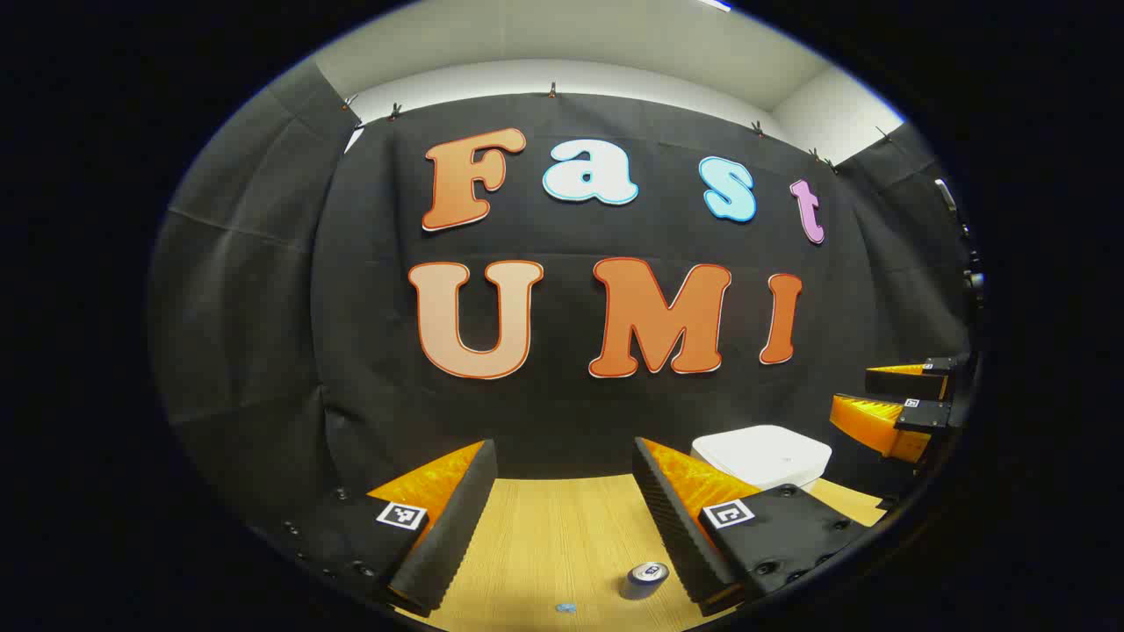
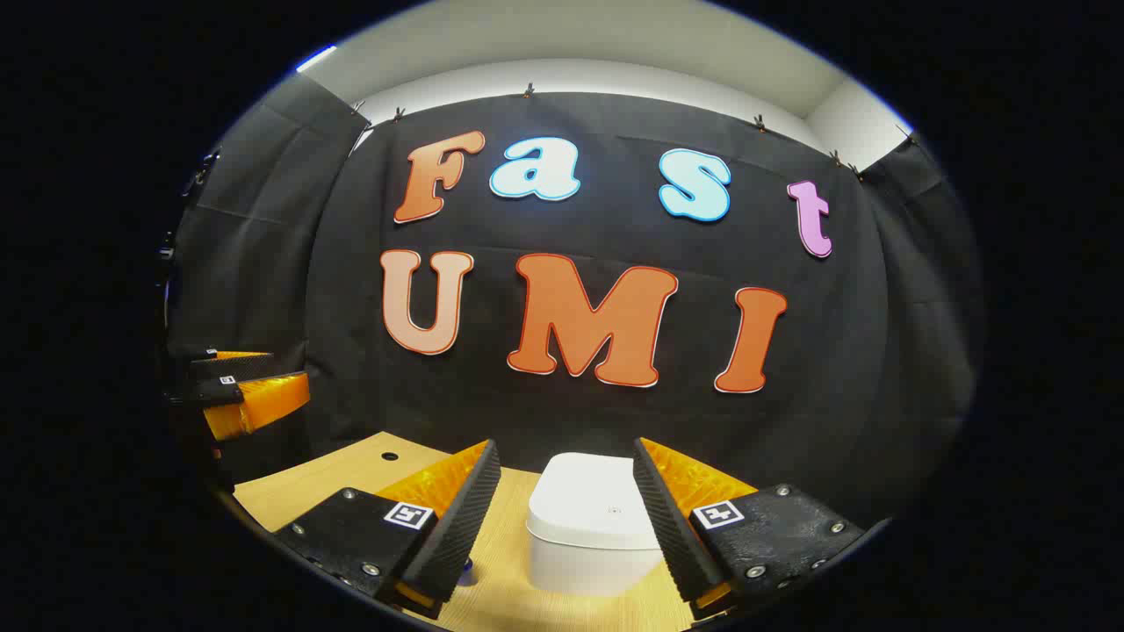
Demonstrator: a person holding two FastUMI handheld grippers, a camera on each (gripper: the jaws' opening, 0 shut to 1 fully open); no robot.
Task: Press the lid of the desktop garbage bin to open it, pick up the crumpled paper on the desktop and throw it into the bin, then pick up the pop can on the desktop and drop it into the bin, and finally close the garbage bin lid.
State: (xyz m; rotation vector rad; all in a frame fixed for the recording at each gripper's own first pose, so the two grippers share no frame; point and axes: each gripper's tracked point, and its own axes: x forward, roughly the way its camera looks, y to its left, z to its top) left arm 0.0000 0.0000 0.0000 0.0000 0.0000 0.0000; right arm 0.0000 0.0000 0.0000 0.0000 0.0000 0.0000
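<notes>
The white garbage bin (image 2: 593,518) stands on the wooden desktop (image 2: 290,491) with its lid down, straight ahead of my right gripper (image 2: 566,452), which is open and holds nothing. In the left gripper view the bin (image 1: 762,455) sits at the back right. A pop can (image 1: 648,579) stands upright close to the inner side of my left gripper's right finger. My left gripper (image 1: 565,455) is open and holds nothing, above bare wood. A small blue scrap (image 1: 566,607), perhaps the crumpled paper, lies near the lower edge.
Black cloth walls close off the desktop (image 1: 544,535) at the back and sides. The right gripper (image 1: 852,392) hangs at the far right beyond the bin; the left gripper (image 2: 290,373) hangs at the far left. A small dark hole (image 2: 389,456) marks the tabletop.
</notes>
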